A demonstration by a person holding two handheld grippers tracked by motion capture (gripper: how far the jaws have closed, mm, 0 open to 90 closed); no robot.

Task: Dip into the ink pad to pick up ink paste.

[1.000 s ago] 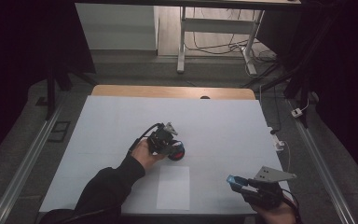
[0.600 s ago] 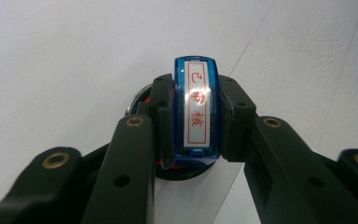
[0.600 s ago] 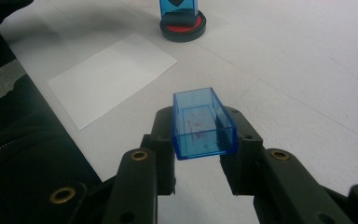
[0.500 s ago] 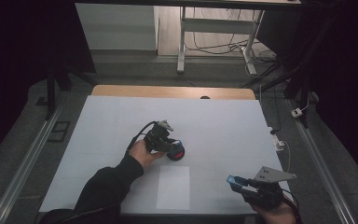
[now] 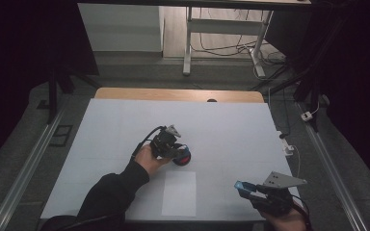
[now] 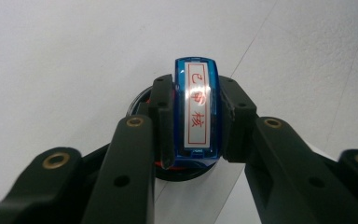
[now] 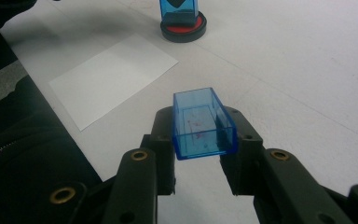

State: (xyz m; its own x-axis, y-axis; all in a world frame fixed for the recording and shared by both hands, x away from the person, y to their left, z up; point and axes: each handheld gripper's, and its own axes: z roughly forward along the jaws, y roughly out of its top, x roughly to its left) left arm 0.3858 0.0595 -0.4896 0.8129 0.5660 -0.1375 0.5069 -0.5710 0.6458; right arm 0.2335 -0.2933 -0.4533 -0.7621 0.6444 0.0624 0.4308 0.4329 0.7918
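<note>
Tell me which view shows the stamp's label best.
The left gripper view: the stamp sits between the left gripper's jaws, its red-lettered label facing the camera. The right gripper view shows the stamp's blue body on the ink pad, cut off at the top. The high view shows it tiny, mostly hidden.

I see open tabletop [image 5: 106, 130] on the far side and left, while the ink pad [image 5: 183, 157] at centre and the paper sheet [image 5: 179, 193] near it block low passes.

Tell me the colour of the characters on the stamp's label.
Red, on a white label set in the blue stamp. The left gripper view shows it best.
</note>
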